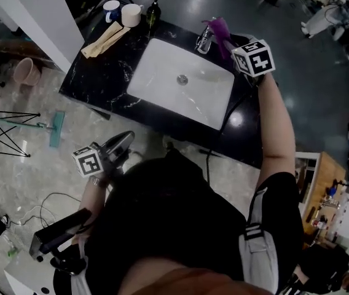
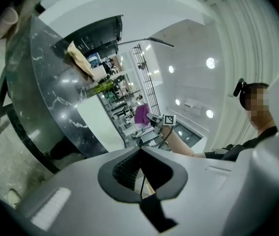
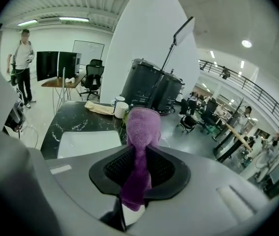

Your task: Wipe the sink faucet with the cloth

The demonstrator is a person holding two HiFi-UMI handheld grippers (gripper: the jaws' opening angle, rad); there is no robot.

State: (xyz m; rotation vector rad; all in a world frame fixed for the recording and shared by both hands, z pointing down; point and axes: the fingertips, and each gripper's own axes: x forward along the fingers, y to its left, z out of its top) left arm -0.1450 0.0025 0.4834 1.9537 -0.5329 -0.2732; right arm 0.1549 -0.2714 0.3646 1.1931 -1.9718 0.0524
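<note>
Right gripper [image 3: 138, 149] is pinching the cloth [image 3: 143, 127] beside the faucet [image 1: 205, 40], which is showing only in the head view; left gripper [image 2: 140, 162], closed and empty, is hovering off the counter [image 1: 98, 72] edge.

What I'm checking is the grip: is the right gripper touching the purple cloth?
Touching. The right gripper view shows the right gripper clamped on the purple cloth.

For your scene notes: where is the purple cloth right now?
The purple cloth is clamped in the right gripper, at the head view's upper right, beside the faucet at the far edge of the sink.
</note>
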